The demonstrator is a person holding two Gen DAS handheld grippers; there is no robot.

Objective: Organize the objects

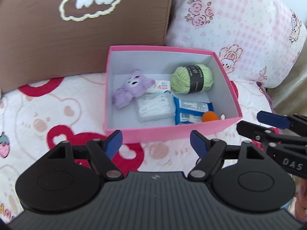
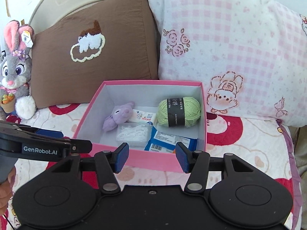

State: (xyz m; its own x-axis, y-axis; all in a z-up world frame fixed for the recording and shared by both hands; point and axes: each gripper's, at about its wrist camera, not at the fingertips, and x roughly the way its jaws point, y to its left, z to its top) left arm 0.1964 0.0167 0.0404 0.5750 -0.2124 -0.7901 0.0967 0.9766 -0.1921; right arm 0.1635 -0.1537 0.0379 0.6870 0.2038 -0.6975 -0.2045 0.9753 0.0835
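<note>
An open pink box (image 1: 172,131) (image 2: 90,113) with a white inside stands on the bed. In it lie a purple plush (image 1: 130,88) (image 2: 119,117), a green yarn ball (image 1: 191,78) (image 2: 179,112), a small white packet (image 1: 159,88) (image 2: 144,117), a clear bag of white floss picks (image 1: 155,107) (image 2: 134,134), a blue packet (image 1: 191,109) (image 2: 168,140) and an orange ball (image 1: 210,116). My left gripper (image 1: 156,141) hovers open just before the box's front wall, nothing between its blue pads. My right gripper (image 2: 152,156) is also open and empty, near the same wall, to the right of the left one.
A brown pillow (image 1: 57,38) (image 2: 96,57) and a pink checked pillow (image 1: 239,28) (image 2: 239,48) lean behind the box. A grey bunny plush (image 2: 15,71) sits at the far left. The bedspread (image 1: 38,115) with red hearts lies under everything. A hand (image 2: 5,191) shows at the lower left.
</note>
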